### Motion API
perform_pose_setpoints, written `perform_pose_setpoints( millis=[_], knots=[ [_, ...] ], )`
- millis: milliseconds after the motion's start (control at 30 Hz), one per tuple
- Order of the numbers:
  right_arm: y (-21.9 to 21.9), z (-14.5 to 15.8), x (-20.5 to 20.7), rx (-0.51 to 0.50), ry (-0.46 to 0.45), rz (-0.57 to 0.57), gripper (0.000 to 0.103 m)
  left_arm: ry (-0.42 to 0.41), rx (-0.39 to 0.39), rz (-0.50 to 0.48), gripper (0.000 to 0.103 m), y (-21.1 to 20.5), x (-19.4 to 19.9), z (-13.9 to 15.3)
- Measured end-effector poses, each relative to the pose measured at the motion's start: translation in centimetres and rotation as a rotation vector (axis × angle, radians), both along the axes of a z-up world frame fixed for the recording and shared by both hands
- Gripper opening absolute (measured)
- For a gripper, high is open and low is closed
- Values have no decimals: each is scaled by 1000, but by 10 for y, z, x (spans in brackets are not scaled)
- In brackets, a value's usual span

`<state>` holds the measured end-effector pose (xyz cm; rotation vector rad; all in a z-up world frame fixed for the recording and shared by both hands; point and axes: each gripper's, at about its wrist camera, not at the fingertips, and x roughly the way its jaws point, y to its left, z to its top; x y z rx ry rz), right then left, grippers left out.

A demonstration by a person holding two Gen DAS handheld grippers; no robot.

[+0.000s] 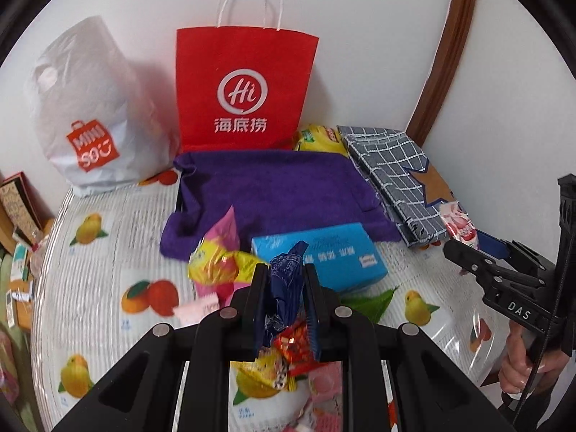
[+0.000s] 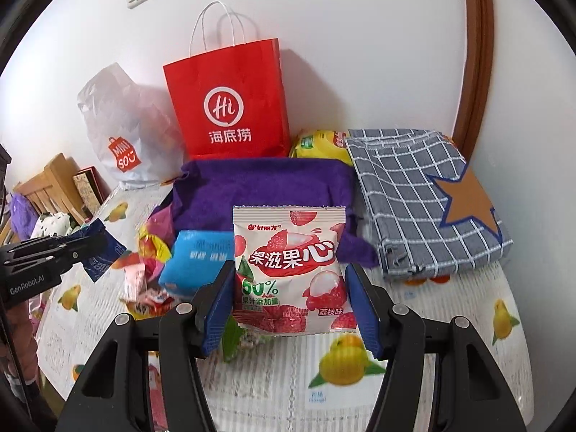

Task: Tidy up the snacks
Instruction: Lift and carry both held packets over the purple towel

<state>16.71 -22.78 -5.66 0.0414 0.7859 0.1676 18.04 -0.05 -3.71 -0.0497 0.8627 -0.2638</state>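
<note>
Item: dark blue wrapper, light, crinkly, slippery, pinched mid-body in my left claw. Lychee gummy pouch, soft, clamped by its side seams in my right claw, above the counter.

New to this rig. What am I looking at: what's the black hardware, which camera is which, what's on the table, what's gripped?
There is no robot arm. A person holds a black two-finger gripper in each hand, each carrying a fisheye camera that looks along its fingers. One picture is from the left wrist, the other from the right.

The left gripper is shut on a dark blue foil wrapper. The right gripper is shut on a lychee gummy pouch across its width.

On the fruit-print tablecloth lie a blue box, a pile of loose snacks, a purple felt tray and a folded checked cloth. A red paper bag and a white plastic bag stand against the wall.
</note>
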Motion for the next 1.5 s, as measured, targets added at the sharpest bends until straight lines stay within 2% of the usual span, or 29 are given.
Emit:
perform_pose_setpoints(
  millis=[400, 733, 1200, 1367, 1500],
  knots=[
    [5, 4, 63, -6, 4, 2, 60, 9, 18, -21, 18, -10, 61, 5],
    [10, -1, 123, -13, -2, 6, 60, 48, 31, -14, 18, -4, 115, -12],
    [19, -19, 199, -17, 9, 21, 60, 84, 37, -1, 18, -2, 183, -30],
    [15, -41, 216, -15, 44, 26, 60, 123, 42, 9, 18, -1, 200, -45],
    [15, -56, 223, -45, 79, 33, 60, 154, 16, 23, 18, 5, 208, -60]
  ],
)
